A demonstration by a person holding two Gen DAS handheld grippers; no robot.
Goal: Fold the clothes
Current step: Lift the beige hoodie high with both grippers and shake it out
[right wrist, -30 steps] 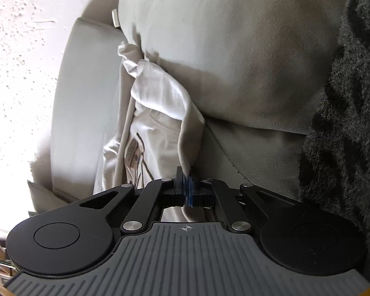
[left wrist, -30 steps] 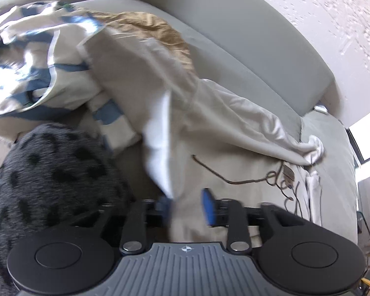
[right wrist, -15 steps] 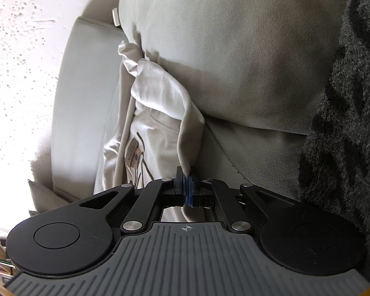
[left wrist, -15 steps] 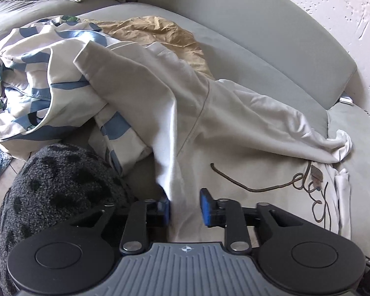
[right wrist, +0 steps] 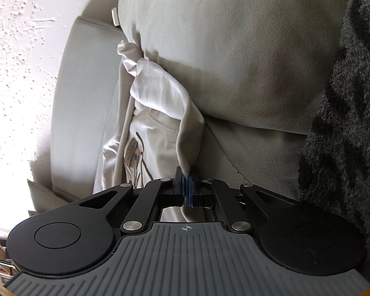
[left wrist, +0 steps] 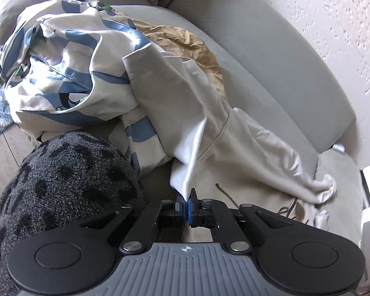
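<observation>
We see the left hand-held gripper [left wrist: 187, 203] with its blue pads pressed together on a white fold of the cream garment [left wrist: 209, 123], a pale piece of clothing that stretches diagonally across the grey sofa [left wrist: 271, 74] seat. From the pinched fold the cloth rises away from the gripper and spreads toward the far cushions, one part lying over a blue-and-white patterned fabric [left wrist: 69, 74] heaped on the left side of the seat, another part trailing right toward the sofa arm, where it ends in a crumpled bunch. A tan crinkled cloth [left wrist: 185, 42] peeks out from under the garment near the backrest. A thin dark drawstring [left wrist: 224, 192] lies on the cream cloth just beside the left gripper. In the right wrist view, the right hand-held gripper [right wrist: 187, 190] is likewise clamped, its pads closed on an edge of the same cream garment [right wrist: 160, 103], which hangs in a bunched fold against the sofa cushion [right wrist: 234, 49]; a sewn label [right wrist: 132, 154] and thin cords show on the cloth to the left of the pads. A dark fuzzy spotted sleeve [left wrist: 61, 185] of the person fills the lower left of the left view, and the same fuzzy fabric runs along the right edge of the right view. A textured white wall [left wrist: 345, 24] stands behind the sofa.
</observation>
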